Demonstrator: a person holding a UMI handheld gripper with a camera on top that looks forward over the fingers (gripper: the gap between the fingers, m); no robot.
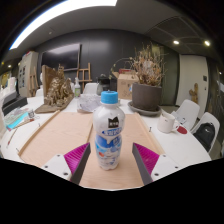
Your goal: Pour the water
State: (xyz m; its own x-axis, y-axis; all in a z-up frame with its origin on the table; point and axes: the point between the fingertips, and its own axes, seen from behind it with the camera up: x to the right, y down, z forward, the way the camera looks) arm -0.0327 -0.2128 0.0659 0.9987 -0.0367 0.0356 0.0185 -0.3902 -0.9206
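Note:
A clear plastic bottle point(108, 131) with a blue cap and a white and blue label stands upright on the wooden table point(70, 130). It is between my two fingers, a little ahead of their tips, with a gap on each side. My gripper point(111, 158) is open. The pink pad of the left finger point(76, 156) and the pad of the right finger point(146, 158) do not touch the bottle. A white mug point(167, 123) stands to the right, beyond the right finger.
A big plant pot point(146, 96) with dry branches stands at the back right. A brown ornament point(58, 92) and small items lie at the back left. White chairs point(204, 125) line the right side, and a box point(126, 84) sits far behind.

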